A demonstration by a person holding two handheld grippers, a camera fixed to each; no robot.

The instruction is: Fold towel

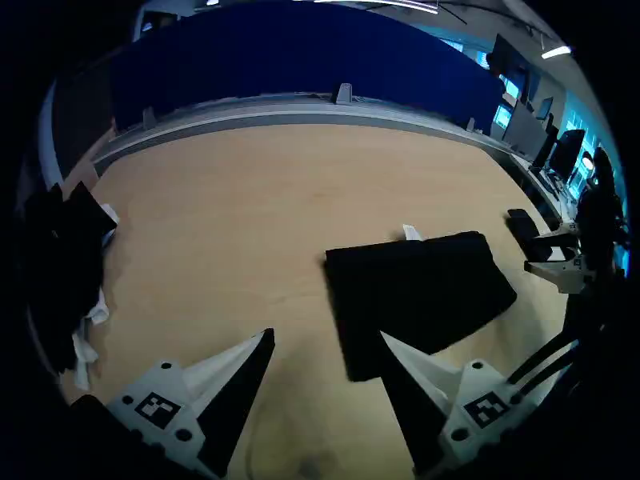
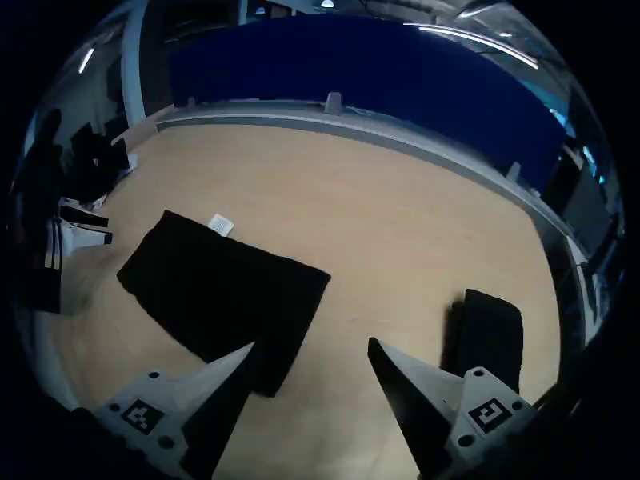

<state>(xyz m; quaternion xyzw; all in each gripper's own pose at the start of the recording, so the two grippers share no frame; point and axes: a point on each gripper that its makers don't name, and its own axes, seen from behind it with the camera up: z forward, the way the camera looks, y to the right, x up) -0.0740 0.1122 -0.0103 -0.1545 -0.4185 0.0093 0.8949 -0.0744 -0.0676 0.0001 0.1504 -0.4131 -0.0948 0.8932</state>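
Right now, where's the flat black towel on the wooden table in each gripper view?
Left gripper view: flat black towel lies right of centre, low in the picture.
Right gripper view: the towel lies left of centre, low in the picture.
Shared landmark: small white tag at the towel's far edge.

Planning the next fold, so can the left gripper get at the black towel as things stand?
Probably yes: the left gripper hovers with jaws open at the near edge of the black towel, nothing lying between.
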